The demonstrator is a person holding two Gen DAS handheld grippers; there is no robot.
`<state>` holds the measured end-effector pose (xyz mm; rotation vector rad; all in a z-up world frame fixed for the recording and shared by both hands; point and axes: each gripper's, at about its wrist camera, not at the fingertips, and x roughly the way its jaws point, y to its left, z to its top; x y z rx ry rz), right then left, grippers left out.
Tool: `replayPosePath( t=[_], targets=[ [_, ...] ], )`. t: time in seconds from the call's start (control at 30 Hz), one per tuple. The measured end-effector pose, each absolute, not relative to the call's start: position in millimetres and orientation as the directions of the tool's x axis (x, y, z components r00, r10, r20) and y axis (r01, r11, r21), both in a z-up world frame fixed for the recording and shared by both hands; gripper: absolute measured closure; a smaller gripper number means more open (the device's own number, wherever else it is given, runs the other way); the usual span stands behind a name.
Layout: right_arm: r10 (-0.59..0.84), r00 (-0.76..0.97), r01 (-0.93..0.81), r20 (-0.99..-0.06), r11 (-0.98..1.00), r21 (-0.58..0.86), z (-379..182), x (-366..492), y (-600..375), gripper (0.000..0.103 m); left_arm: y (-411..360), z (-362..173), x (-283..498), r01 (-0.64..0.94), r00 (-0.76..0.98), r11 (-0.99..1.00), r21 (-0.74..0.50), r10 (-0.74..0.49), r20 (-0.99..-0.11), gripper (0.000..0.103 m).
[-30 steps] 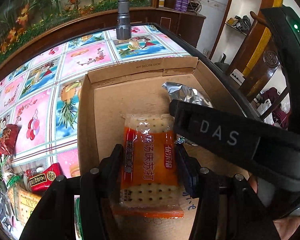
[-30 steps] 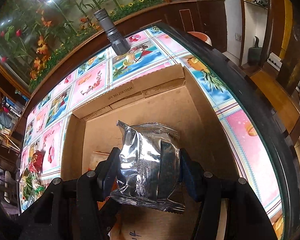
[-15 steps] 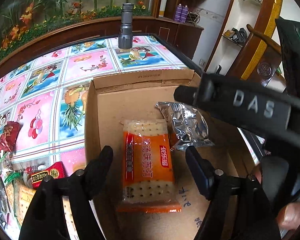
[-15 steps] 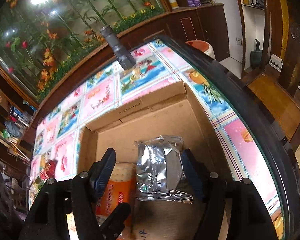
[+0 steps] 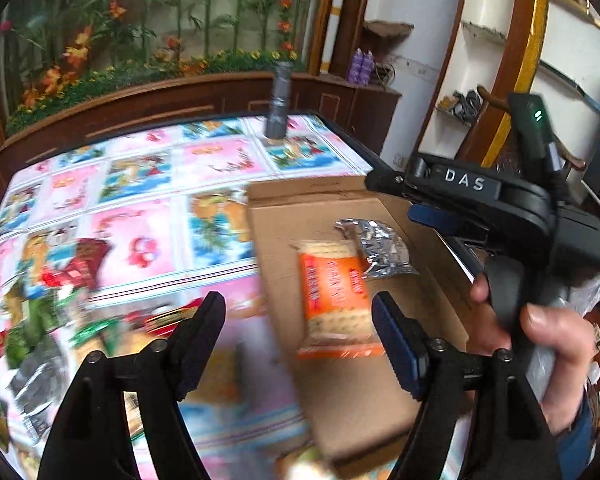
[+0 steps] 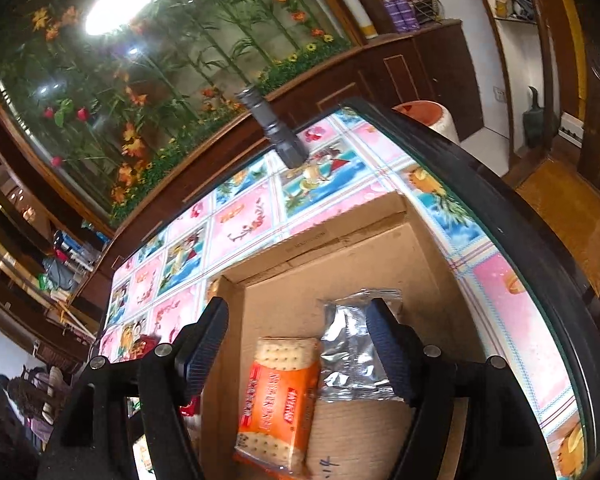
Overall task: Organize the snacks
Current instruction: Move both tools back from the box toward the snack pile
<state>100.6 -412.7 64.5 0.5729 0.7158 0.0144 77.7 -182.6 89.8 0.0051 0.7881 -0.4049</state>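
Note:
An open cardboard box [image 5: 360,392] [image 6: 340,264] lies on the patterned table. Inside it, side by side, are an orange cracker packet [image 5: 332,292] [image 6: 278,400] and a silver foil packet [image 5: 376,244] [image 6: 348,352]. My left gripper [image 5: 298,308] hovers above the box's left wall, its jaws opening with nothing between them. My right gripper [image 6: 298,312] stands open above both packets and holds nothing. It also shows in the left wrist view as the right gripper [image 5: 404,200], held by a person's hand [image 5: 540,340].
Several loose snack packets [image 5: 40,312] lie blurred on the table left of the box, a red packet [image 5: 80,268] among them. A grey torch [image 5: 279,100] [image 6: 276,132] stands at the far side. The table's dark edge [image 6: 500,208] runs close to the box's right wall.
Both grippers let go: the orange packet and the silver packet now lie in the box. The left gripper swung up and to the left; the right one rose.

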Motion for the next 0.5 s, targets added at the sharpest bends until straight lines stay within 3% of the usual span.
replayPosePath(
  t=[0.23, 0.5],
  targets=[
    [0.233, 0.766, 0.087, -0.599, 0.886, 0.456, 68.8, 98.9, -385.9, 0.027, -105.6, 100.5, 43.8, 0.282, 0.711, 0.953, -0.111, -0.285, -0.643, 0.023],
    [0.299, 0.742, -0.068, -0.600, 0.924, 0.376, 70.3, 97.0, -338.0, 0.026, -16.5, 78.7, 14.0, 0.121, 0.739, 0.990, -0.068, -0.136, -0.660, 0.023]
  ],
)
